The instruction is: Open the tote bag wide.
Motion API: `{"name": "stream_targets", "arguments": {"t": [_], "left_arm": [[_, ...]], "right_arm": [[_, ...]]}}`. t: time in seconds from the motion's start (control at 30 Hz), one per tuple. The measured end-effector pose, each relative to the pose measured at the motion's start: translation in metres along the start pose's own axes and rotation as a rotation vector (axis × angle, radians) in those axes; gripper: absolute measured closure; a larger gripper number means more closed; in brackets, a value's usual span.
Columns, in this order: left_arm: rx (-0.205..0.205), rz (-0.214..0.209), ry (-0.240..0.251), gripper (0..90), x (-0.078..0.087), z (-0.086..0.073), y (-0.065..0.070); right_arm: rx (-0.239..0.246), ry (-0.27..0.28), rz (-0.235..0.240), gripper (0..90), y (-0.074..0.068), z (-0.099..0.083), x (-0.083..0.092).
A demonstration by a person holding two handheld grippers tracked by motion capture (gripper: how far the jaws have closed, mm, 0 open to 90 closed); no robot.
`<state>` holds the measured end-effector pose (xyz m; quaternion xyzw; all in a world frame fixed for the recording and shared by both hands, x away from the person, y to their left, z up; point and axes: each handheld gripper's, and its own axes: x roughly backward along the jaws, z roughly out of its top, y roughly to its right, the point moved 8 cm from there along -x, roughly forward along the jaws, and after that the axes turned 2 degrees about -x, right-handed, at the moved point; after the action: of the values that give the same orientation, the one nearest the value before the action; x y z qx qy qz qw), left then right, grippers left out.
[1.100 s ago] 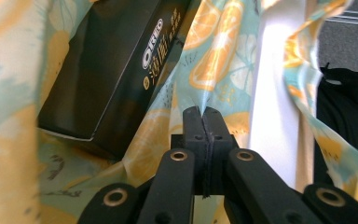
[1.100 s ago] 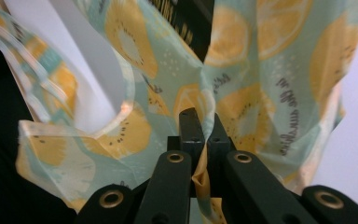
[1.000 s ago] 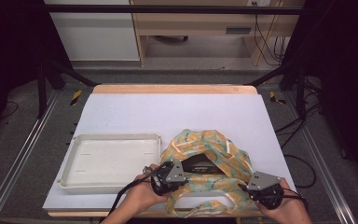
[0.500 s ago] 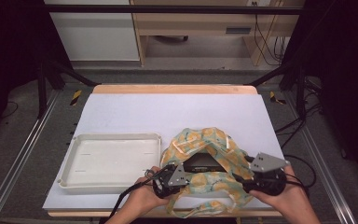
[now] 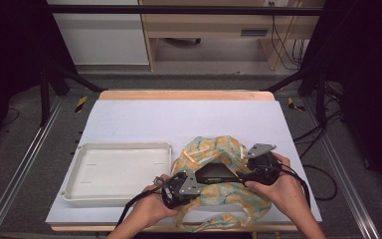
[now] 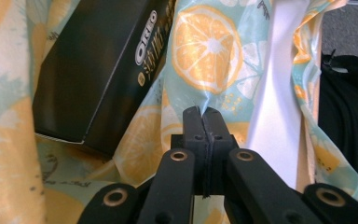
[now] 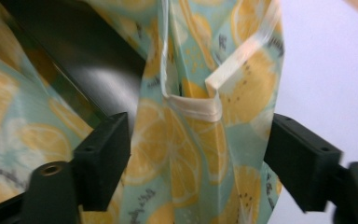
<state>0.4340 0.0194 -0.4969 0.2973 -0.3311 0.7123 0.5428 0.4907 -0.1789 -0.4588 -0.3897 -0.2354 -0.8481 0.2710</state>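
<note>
A fabric bag (image 5: 229, 191) printed with orange slices lies at the table's near right, and a black box (image 5: 215, 172) lies in its mouth. My left gripper (image 5: 197, 186) is at the bag's near left rim. In the left gripper view my left gripper (image 6: 204, 116) is shut on a fold of the bag (image 6: 214, 51), next to the box (image 6: 93, 70). My right gripper (image 5: 242, 174) is at the bag's right rim. Its jaws opened wide and have just been closing a little. In the right gripper view my right gripper (image 7: 198, 154) stands open around the bag fabric (image 7: 177, 154) and a white handle strap (image 7: 193, 109).
A white tray (image 5: 79, 191) with nothing in it lies left of the bag. The white mat (image 5: 179, 119) runs back to the table's wooden far edge (image 5: 184, 95). Metal rails (image 5: 20, 169) flank the table, and cables (image 5: 323, 174) lie at the right.
My right gripper has gone from the bag's near right corner up and away to its right rim, and its jaws have opened. The left gripper has kept its hold.
</note>
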Motion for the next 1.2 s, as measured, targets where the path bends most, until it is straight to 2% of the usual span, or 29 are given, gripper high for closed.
{"name": "stream_targets", "arguments": {"t": [0.07,0.1,0.17,0.2,0.27,0.47,0.53,0.73,0.93,1.2], "left_arm": [[-0.003,-0.016,-0.021,90.0,0.001,0.0,0.002],[-0.002,-0.022,-0.034,90.0,0.001,-0.001,0.002],[-0.009,-0.029,-0.062,90.0,0.002,-0.001,0.001],[-0.008,-0.031,-0.072,90.0,0.002,-0.001,0.0],[-0.007,-0.041,-0.085,90.0,0.003,0.0,0.0],[0.002,-0.037,-0.108,90.0,0.001,-0.002,-0.004],[0.003,-0.028,-0.113,90.0,0.0,-0.004,-0.006],[-0.005,-0.04,-0.136,90.0,-0.002,-0.011,-0.004],[-0.007,-0.042,-0.143,90.0,-0.002,-0.015,0.0],[-0.011,-0.045,-0.145,90.0,-0.004,-0.017,0.0]], "right_arm": [[0.019,-0.023,-0.004,51.7,0.0,-0.001,-0.002],[0.037,-0.035,-0.003,66.0,0.001,-0.002,-0.003],[0.044,-0.043,-0.023,79.3,0.008,-0.003,-0.005],[0.035,-0.036,-0.013,85.1,0.011,-0.003,-0.006],[0.02,-0.03,-0.027,88.2,0.02,-0.002,-0.008],[0.007,-0.069,-0.055,89.5,0.042,-0.007,-0.021],[-0.01,-0.084,-0.042,89.6,0.049,-0.01,-0.028],[-0.044,-0.115,-0.021,90.0,0.063,-0.019,-0.047],[-0.042,-0.133,-0.016,90.0,0.069,-0.021,-0.059],[-0.043,-0.128,-0.026,90.0,0.077,-0.02,-0.065]]}}
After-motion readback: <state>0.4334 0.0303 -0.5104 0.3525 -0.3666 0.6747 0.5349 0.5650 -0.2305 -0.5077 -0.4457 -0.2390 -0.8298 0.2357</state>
